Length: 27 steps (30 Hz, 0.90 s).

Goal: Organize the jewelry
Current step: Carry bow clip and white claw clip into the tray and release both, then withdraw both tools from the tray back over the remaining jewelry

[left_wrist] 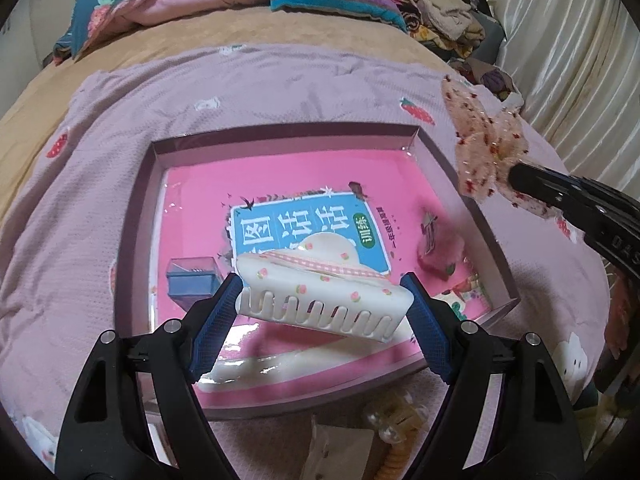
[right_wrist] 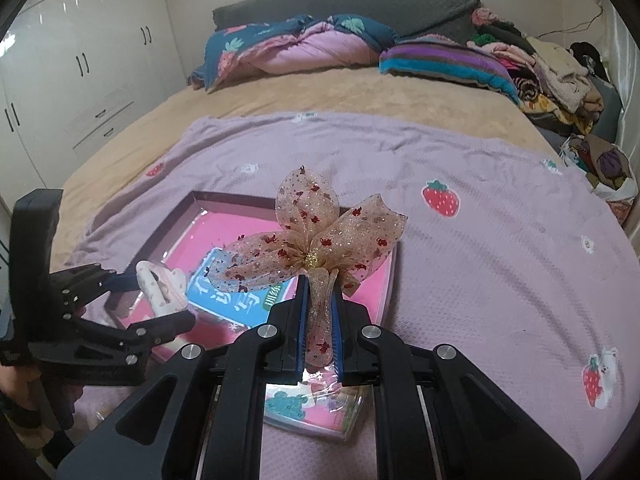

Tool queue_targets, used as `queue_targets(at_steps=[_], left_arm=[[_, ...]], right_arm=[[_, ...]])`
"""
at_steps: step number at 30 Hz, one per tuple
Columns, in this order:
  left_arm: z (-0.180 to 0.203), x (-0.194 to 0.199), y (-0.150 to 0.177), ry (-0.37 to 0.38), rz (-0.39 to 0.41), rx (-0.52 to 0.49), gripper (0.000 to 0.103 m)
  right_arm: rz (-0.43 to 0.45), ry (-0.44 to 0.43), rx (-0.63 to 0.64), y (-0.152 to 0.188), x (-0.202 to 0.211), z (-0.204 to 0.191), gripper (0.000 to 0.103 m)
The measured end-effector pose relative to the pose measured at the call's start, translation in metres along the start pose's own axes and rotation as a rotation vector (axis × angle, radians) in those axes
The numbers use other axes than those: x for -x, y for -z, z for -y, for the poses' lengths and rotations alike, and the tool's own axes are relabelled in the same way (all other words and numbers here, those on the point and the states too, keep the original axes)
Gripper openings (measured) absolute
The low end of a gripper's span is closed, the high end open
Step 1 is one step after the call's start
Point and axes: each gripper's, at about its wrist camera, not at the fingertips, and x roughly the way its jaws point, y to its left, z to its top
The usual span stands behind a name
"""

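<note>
Mid-task: my left tool (left_wrist: 324,304) clamps the white toothed floral hair claw (left_wrist: 320,288), my right tool (right_wrist: 320,320) is pinched on the sheer beige glitter bow clip (right_wrist: 316,236), both over the shallow pink tray (left_wrist: 136,248); the amber pearl clip (left_wrist: 400,420) on the bed nearside is still left.

One white hair claw (left_wrist: 324,296), one glittery bow clip (right_wrist: 316,240), one shallow tray (left_wrist: 136,216), one blue box (left_wrist: 192,284).

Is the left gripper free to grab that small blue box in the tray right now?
Probably not: the left gripper already holds a white hair claw. The blue box lies uncovered in the tray.
</note>
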Motion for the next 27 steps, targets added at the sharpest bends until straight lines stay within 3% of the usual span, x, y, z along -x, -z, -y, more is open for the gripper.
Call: queue_targets(at_steps=[16,19,22,24,27], left_arm=[[-0.008,-0.001,0.015,-0.02,-0.012,0.005,0.078],[-0.012,0.008,0.018,-0.026,0.002,0.018,0.078],[-0.015,0.018,0.021,-0.031,0.018,0.024,0.083],[-0.015,0.025,0.024,-0.034,0.027,0.024,0.084],[-0.017,0.035,0.027,-0.039,0.035,0.032,0.085]], right_arm=[[-0.1,-0.013,-0.03,0.014,-0.045,0.004,0.013],[-0.1,-0.021,-0.038,0.018,-0.043,0.003,0.025],[-0.094,-0.021,-0.053,0.022,-0.035,0.003,0.043],[-0.085,-0.022,-0.07,0.025,-0.029,0.004,0.062],[-0.045,-0.009,-0.083,0.029,-0.012,0.003,0.076]])
